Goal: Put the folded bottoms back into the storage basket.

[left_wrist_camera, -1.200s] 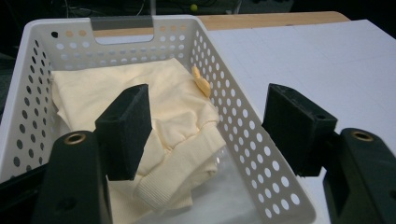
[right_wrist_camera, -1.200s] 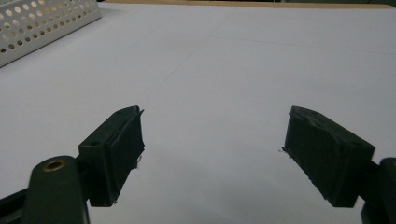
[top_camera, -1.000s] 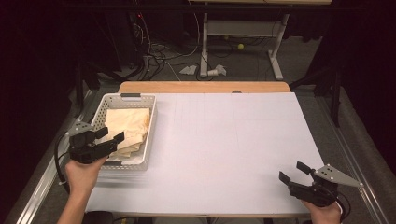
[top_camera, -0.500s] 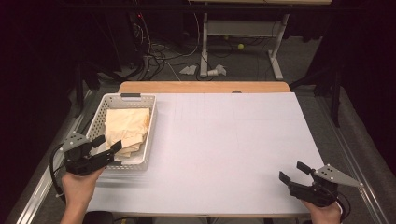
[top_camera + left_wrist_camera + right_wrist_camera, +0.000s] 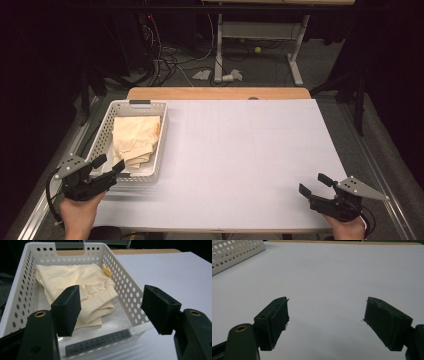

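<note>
White table (image 5: 250,150) was bare ahead of the right gripper (image 5: 316,186), jaws apart, empty. Left gripper (image 5: 107,165) gaped at the basket's (image 5: 161,145) near end; folded cream cloth (image 5: 82,290) lay inside just ahead, ungrasped, so the pick looked pending.

A white tabletop (image 5: 250,150) with a wooden strip (image 5: 215,93) at its far edge stands in a dark room. Beyond it, the grey floor (image 5: 270,65) carries tangled cables (image 5: 170,62), the white legs of a desk (image 5: 260,30), a small yellow ball (image 5: 257,49) and white scraps (image 5: 202,75).
</note>
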The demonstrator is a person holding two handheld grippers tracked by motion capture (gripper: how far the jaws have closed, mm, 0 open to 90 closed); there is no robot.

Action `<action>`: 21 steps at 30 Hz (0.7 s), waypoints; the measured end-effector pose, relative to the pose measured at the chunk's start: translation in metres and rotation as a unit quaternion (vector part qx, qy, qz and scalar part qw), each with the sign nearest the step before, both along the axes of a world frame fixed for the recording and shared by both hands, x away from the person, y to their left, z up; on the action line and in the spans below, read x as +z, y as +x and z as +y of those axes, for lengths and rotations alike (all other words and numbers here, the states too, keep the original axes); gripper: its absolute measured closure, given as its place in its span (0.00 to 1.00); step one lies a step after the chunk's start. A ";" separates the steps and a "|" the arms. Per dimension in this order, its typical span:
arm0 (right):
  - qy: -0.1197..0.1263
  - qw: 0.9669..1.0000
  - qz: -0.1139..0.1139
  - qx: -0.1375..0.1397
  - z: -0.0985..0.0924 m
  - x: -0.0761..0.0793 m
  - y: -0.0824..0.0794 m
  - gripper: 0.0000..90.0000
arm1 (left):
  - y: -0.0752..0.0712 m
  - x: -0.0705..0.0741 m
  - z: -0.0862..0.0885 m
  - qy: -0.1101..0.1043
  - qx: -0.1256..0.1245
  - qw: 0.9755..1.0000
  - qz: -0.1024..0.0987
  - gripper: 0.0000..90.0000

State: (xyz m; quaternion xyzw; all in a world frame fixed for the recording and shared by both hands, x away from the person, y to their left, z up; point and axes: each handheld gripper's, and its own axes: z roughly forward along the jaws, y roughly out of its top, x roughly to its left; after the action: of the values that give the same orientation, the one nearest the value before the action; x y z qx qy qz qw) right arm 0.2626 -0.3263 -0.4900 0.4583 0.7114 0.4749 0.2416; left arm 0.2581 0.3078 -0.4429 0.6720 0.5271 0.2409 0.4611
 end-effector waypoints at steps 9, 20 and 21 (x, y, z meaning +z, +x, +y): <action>0.001 1.000 0.000 -0.001 0.000 0.000 0.000 0.22 | -0.009 -0.006 0.007 -0.005 0.010 1.000 -0.004 0.34; 0.002 1.000 0.000 -0.002 -0.001 0.000 0.000 0.22 | -0.016 -0.014 0.012 -0.006 0.021 1.000 -0.008 0.34; 0.002 1.000 0.000 -0.002 0.000 0.000 0.000 0.22 | -0.017 -0.015 0.013 -0.007 0.022 1.000 -0.009 0.34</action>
State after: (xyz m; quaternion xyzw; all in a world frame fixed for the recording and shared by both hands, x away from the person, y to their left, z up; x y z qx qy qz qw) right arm 0.2625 -0.3267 -0.4899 0.4601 0.7096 0.4759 0.2416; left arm 0.2411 0.3209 -0.4578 0.6548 0.5393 0.2532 0.4652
